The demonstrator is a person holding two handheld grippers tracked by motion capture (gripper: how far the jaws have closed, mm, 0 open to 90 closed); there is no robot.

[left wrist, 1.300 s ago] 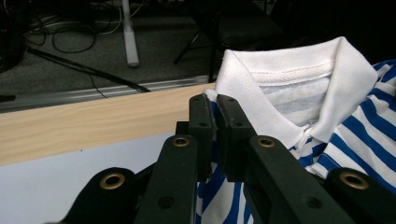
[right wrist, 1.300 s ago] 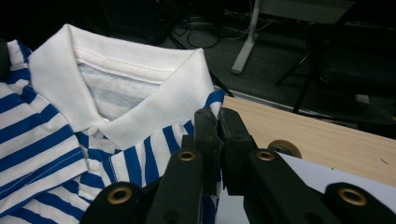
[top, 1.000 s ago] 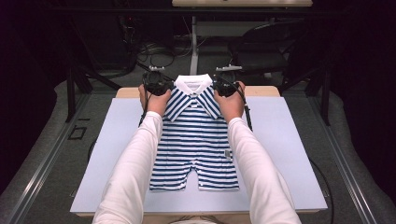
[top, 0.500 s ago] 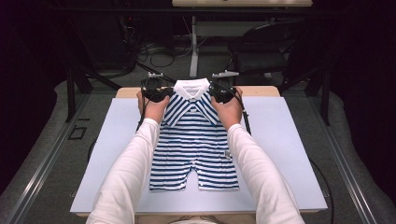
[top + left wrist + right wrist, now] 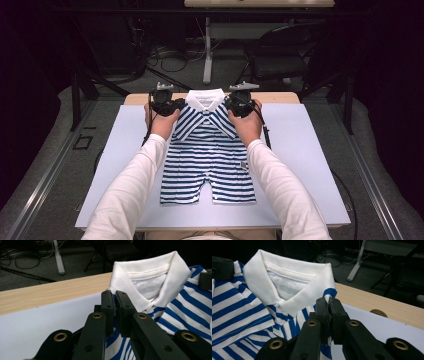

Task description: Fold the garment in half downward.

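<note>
A blue-and-white striped baby romper [image 5: 207, 160] with a white collar [image 5: 205, 98] lies flat on the pale sheet [image 5: 310, 165], legs toward the person. My left gripper [image 5: 172, 106] is shut on the romper's left shoulder beside the collar; in the left gripper view its black jaws [image 5: 115, 308] pinch the striped fabric [image 5: 175, 312]. My right gripper [image 5: 231, 106] is shut on the other shoulder; in the right gripper view the jaws [image 5: 328, 312] clamp the cloth just under the collar [image 5: 287, 282]. Both shoulders are lifted slightly off the sheet.
The sheet covers a wooden table [image 5: 280, 96] whose far edge shows beyond the collar. Past it stand a table leg [image 5: 206, 55], cables [image 5: 165, 52] and a dark chair [image 5: 280, 60] on the floor. A round hole [image 5: 378, 312] sits in the wood near the right gripper.
Both grippers have moved away from the person toward the table's far edge, carrying the romper's shoulders with them, so the garment has slid farther up the sheet.
</note>
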